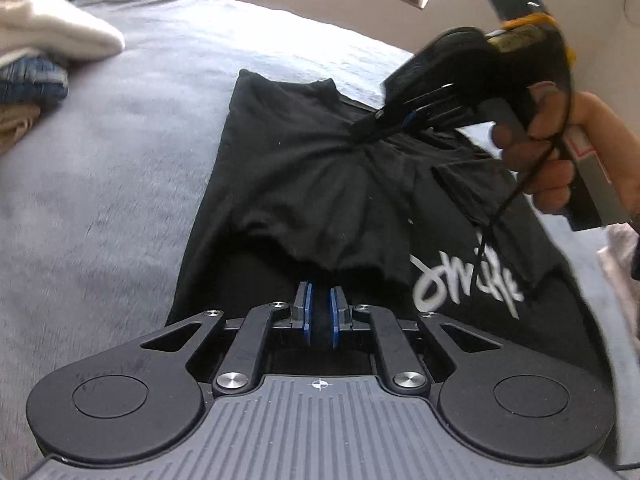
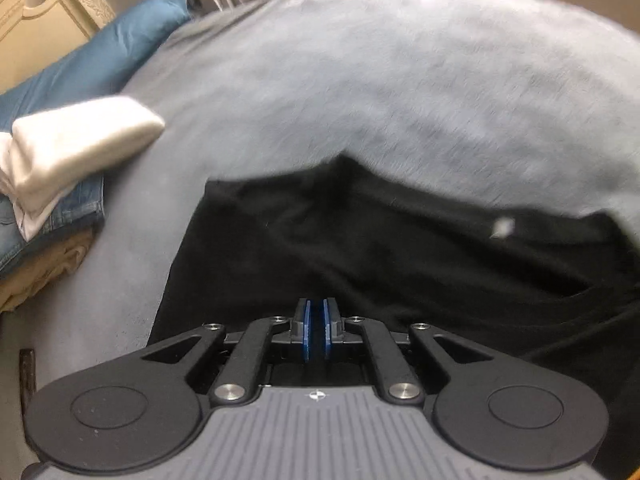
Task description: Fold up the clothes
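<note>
Lying on the grey bed (image 1: 120, 184), a black shirt (image 1: 288, 184) is pinched and lifted by the right tongs (image 1: 378, 122). The left tongs (image 1: 320, 312) are held nearly together, gripping nothing visible.

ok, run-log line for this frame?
right tongs: shut on black T-shirt, pulling fold leftward | left tongs: nearly shut, grip unclear | surface: grey blanket
</note>
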Motion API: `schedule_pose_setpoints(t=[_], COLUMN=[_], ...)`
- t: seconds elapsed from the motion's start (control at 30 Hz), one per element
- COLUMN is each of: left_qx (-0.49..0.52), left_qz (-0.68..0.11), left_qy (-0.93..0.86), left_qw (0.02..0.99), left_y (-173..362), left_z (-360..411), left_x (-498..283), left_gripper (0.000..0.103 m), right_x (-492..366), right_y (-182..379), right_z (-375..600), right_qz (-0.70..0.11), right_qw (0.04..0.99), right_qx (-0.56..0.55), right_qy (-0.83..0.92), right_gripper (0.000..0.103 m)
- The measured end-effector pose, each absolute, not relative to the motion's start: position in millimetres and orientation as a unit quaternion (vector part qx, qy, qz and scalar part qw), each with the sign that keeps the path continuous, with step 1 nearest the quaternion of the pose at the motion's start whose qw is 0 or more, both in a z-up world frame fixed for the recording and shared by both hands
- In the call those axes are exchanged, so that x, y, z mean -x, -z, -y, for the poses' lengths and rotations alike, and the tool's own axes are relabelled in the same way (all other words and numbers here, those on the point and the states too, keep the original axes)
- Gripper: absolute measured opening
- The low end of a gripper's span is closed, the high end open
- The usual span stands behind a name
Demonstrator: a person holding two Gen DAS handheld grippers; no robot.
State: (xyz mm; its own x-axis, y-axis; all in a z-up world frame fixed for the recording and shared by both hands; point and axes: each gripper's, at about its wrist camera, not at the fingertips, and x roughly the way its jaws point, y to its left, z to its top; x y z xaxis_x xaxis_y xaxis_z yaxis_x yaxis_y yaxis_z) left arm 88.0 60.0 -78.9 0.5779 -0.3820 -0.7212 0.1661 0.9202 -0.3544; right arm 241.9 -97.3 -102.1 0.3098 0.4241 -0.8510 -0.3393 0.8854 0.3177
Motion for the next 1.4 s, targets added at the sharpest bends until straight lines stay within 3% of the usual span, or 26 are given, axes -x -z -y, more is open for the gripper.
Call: schedule_pose_setpoints(t=[0.13,0.3,0.47,0.53,0.57,0.77,1.07,1.4], left_qx=[0.138,0.141,0.134,0.134,0.135,0.146,0.137,0.145], left_qz=[-0.437,-0.451,-0.440,-0.458,-0.466,-0.538,-0.586,-0.621], left_qy=[0.143,0.124,0.121,0.139,0.148,0.193,0.211,0.233], left_qw=[0.877,0.872,0.880,0.868,0.862,0.808,0.771,0.734], left_y=[80.5,74.8,48.3,43.8,41.5,57.8,87.3,100.6], left_z=[-72.2,-89.3,-133.6,-150.9,-159.6,-176.4,-160.7,-166.2], left_x=[-82.7,-72.2,-40.5,-29.5,-24.1,12.2,61.0,82.6], left_gripper=[0.008,0.008,0.011,0.017,0.020,0.024,0.027,0.028], right_x=[-208.2,-164.4,-127.1,-106.7,-94.1,-14.7,95.0,141.5], right_y=[78.4,105.4,99.3,80.5,72.2,57.5,116.8,148.8], right_z=[93.9,83.5,146.2,179.3,197.1,316.2,430.6,449.8], right_qz=[-0.542,-0.594,-0.610,-0.592,-0.586,-0.533,-0.534,-0.529], right_qw=[0.772,0.732,0.736,0.749,0.755,0.796,0.781,0.747], right_qx=[-0.020,0.044,-0.035,-0.077,-0.094,-0.195,-0.322,-0.399], right_qy=[-0.332,-0.332,-0.291,-0.288,-0.280,-0.209,-0.025,-0.055], right_gripper=[0.007,0.009,0.009,0.017,0.027,0.046,0.046,0.046])
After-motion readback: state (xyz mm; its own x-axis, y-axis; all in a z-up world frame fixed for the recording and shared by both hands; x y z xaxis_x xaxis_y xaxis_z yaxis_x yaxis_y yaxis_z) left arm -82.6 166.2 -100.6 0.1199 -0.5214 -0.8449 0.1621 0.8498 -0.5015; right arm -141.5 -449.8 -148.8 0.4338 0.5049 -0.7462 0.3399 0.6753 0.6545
